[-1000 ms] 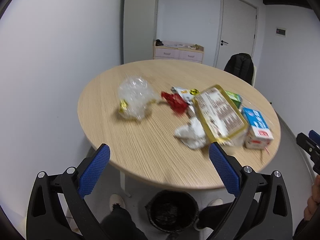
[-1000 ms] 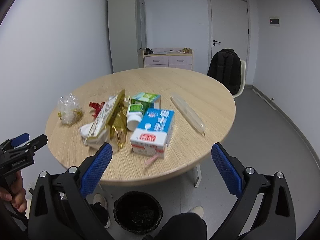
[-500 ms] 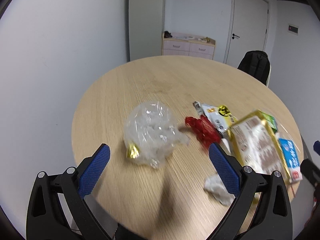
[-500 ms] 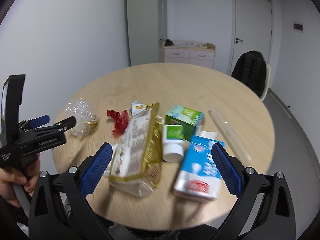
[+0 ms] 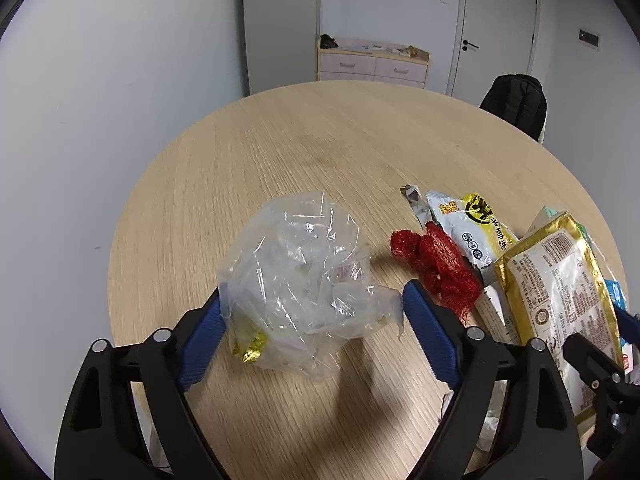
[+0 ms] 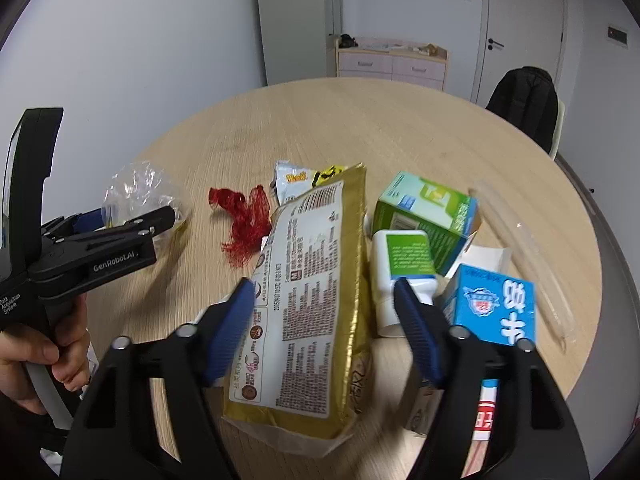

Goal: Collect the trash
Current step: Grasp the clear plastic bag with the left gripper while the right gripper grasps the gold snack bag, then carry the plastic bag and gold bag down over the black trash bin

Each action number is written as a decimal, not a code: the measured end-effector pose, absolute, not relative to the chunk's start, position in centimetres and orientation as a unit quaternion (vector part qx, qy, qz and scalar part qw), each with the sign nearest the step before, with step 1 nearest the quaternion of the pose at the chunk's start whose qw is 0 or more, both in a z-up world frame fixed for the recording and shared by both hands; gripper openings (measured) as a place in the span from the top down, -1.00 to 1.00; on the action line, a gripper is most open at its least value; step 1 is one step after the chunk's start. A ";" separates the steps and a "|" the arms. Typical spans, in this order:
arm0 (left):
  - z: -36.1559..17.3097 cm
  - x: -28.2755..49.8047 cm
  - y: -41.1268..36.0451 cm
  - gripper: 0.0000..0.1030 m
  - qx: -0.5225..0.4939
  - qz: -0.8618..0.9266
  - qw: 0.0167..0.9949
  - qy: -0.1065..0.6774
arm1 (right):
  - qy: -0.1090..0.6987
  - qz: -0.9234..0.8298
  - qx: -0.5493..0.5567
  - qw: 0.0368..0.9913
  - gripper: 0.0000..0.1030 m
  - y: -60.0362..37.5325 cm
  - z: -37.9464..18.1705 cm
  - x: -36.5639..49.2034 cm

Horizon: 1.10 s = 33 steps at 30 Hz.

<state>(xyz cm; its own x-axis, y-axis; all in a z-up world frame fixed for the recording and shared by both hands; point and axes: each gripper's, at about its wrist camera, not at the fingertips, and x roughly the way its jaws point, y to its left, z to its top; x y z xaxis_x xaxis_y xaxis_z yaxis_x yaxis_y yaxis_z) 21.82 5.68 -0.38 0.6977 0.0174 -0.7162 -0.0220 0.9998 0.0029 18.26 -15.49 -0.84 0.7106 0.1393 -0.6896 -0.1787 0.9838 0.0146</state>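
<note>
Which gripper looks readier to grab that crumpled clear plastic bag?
The left gripper: its open fingers already sit either side of the clear plastic bag. The right gripper is over the gold packet.

Both grippers are moving in over the round table (image 5: 280,152), which a second ago lay farther off with a black bin showing below its edge. The left gripper (image 5: 312,308) is now straddling the crumpled clear plastic bag (image 5: 304,280), jaws spread on either side. The right gripper (image 6: 324,312) is closing in over the gold snack packet (image 6: 316,300), fingers parted around it.
</note>
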 end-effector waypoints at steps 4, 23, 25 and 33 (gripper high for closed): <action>-0.2 21.9 5.5 -0.36 0.001 0.017 0.923 0.384 | 0.379 0.090 -0.023 0.921 0.16 -15.1 -1.4 18.9; 1.1 20.9 4.6 0.66 0.002 0.026 0.920 0.390 | 0.359 0.108 -0.030 0.927 0.94 -14.7 0.4 16.7; 1.7 20.1 4.6 0.66 -0.004 0.023 0.923 0.384 | 0.354 0.109 -0.028 0.928 0.95 -15.0 0.8 16.3; 3.7 16.3 4.9 0.66 -0.026 0.019 0.931 0.365 | 0.337 0.109 -0.023 0.935 0.97 -15.1 2.6 13.0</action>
<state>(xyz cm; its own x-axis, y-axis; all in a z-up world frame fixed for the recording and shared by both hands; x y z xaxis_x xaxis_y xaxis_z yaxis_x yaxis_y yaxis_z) 16.25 4.88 3.67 0.7331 0.0170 -0.6799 -0.0548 0.9979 -0.0342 12.99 -15.15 2.63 0.7499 0.1879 -0.6343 -0.2184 0.9754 0.0307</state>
